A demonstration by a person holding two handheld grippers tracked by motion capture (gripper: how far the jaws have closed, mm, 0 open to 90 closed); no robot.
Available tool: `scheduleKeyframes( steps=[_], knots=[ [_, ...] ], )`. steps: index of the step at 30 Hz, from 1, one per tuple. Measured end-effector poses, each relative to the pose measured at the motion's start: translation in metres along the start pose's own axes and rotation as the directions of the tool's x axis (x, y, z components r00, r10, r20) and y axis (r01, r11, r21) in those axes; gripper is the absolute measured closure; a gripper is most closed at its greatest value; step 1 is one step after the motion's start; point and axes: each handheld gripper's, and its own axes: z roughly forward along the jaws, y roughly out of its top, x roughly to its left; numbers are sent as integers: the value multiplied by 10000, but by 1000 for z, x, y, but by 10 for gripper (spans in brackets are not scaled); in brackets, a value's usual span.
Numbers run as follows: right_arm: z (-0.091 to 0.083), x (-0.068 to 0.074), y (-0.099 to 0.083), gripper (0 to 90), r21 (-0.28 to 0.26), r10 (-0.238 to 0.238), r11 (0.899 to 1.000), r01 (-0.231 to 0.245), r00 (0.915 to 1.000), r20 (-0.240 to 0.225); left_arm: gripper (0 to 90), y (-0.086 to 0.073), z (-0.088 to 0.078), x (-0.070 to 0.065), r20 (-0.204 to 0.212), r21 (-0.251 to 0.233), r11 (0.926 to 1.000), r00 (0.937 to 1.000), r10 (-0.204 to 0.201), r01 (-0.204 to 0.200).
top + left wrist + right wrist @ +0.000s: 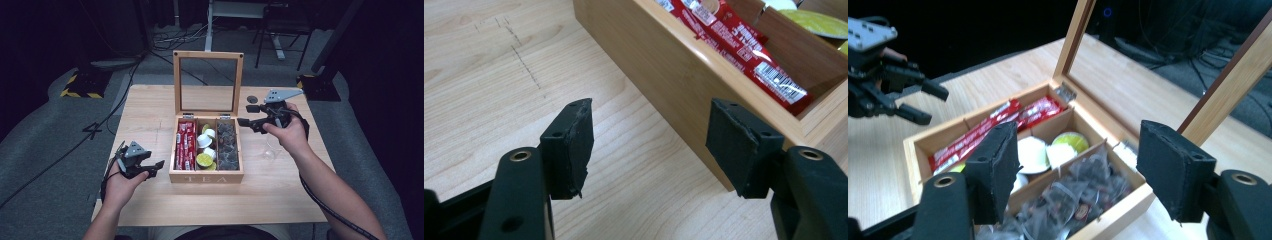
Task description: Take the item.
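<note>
Currently the wooden tea box (206, 176) sits mid-table with its glass lid (208, 83) upright. Right gripper (250, 115) hovers just beside the box's right rear corner, jaws spread, nothing between them, above the dark tea bags (1075, 195). Left gripper (156, 168) rests beside the box's left wall, jaws spread, empty. Red sachets (185, 145) fill the left compartment.

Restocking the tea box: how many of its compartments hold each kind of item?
Red sachets: 1
White and green pods: 1
Dark tea bags: 1
Total: 3 compartments
</note>
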Motion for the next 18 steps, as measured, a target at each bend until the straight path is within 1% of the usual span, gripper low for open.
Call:
scheduleKeyframes(
  steps=[1,2,3,4,5,6,9,11,12,13,17,18],
  knots=[
    [1,1,-4,338,52,16,10000,-16,10000,-2,359,-2,1,0,43,-70,10000,10000,-48,48],
    [2,2,-7,342,87,35,10000,-35,10000,-14,357,-3,3,0,131,28,10000,9999,-92,91],
    [3,3,-11,347,132,63,9999,-64,10000,70,355,-4,4,0,128,95,9999,9999,-92,91],
    [4,4,-13,349,163,62,9998,-64,9999,127,355,-5,6,0,96,129,9998,9999,-132,131],
    [5,5,-16,350,195,-1,9998,-3,9997,225,355,-6,6,0,39,224,9997,10000,-66,65],
    [6,6,-19,355,266,-36,9996,28,9996,280,353,-7,7,0,22,274,9996,10000,-89,89],
    [11,9,-26,392,464,19,9989,-30,9997,239,347,-9,10,2,-52,392,9992,10000,-75,77],
    [15,10,-30,401,690,34,9976,-51,9997,252,341,-11,12,4,-167,598,9982,9998,-61,71],
    [17,11,-32,406,821,30,9966,-52,9996,270,341,-12,13,4,-309,643,9979,9995,-10,30],
    [20,11,-33,416,932,49,9956,-75,9996,276,341,-13,15,5,-361,610,9981,9993,-27,49],
    [32,14,-39,493,1394,-7,9902,-16,9999,158,341,-17,20,10,-344,936,9956,9994,-22,54],
    [34,14,-40,507,1481,-23,9890,-1,9999,163,341,-19,21,10,-313,1003,9949,9995,-76,107]
  ],
)
